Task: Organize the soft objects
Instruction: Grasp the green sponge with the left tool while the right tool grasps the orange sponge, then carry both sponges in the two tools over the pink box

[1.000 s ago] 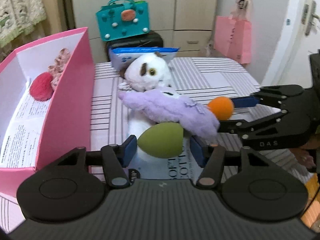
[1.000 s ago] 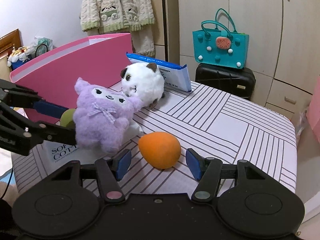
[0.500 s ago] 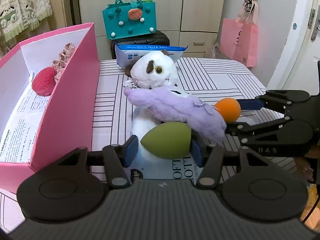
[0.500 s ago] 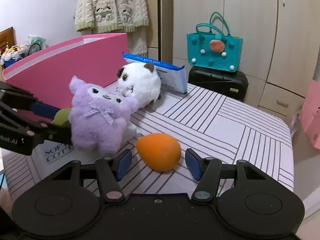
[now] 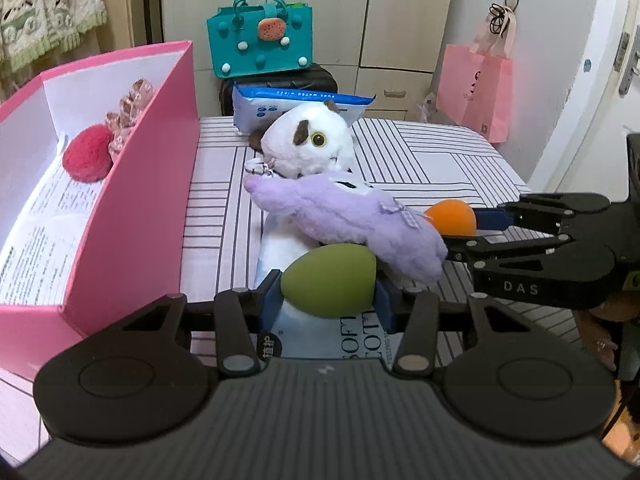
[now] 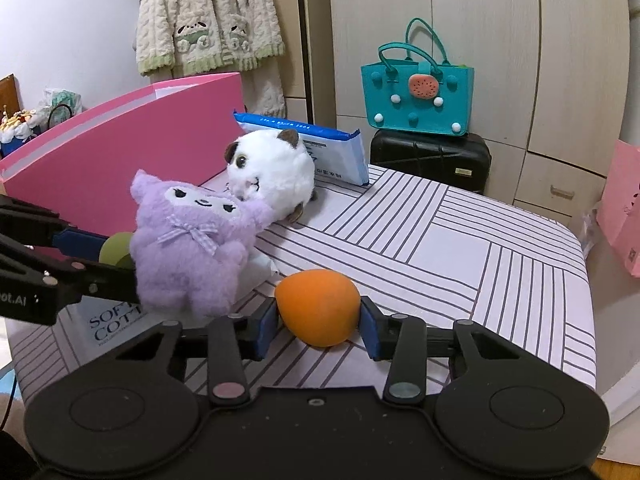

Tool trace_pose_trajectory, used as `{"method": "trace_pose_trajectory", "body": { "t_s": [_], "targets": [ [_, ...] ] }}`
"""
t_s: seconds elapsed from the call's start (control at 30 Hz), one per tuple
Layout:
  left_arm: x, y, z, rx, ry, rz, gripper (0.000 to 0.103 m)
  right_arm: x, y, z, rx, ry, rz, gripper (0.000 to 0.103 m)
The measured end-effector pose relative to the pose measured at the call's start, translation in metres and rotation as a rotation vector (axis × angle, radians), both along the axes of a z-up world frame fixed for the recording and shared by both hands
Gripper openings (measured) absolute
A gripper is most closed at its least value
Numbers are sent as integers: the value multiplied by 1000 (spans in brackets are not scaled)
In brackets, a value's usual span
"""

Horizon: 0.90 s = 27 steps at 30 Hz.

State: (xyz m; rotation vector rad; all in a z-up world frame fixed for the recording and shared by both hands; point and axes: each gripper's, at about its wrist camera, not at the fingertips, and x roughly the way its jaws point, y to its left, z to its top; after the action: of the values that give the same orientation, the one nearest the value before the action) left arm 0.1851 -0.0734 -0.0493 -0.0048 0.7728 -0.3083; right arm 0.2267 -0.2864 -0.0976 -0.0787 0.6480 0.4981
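Left gripper (image 5: 328,298): we are closing it on the green sponge (image 5: 329,279). Right gripper (image 6: 318,322): closing on the orange sponge (image 6: 318,306). Both lying right of the pink box (image 5: 132,208), already holding a red pom (image 5: 87,158). Purple plush (image 6: 188,248) and white plush (image 6: 272,176) are waiting outside.

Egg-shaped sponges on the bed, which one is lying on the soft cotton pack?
The green egg-shaped sponge: it lies on the white soft cotton pack, beside the purple plush toy. The orange egg-shaped sponge lies on the striped sheet.
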Motion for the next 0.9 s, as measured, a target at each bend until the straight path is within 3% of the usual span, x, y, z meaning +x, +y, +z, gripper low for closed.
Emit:
{"method": "trace_pose_trajectory", "body": {
  "t_s": [0.73,0.9],
  "targets": [
    [-17,19,11,-84,-12,19,45,-22,2,10,-16,-10,-28,48],
    [-22,22,17,-104,5,0,45,-27,0,15,13,35,-12,49]
  ]
}}
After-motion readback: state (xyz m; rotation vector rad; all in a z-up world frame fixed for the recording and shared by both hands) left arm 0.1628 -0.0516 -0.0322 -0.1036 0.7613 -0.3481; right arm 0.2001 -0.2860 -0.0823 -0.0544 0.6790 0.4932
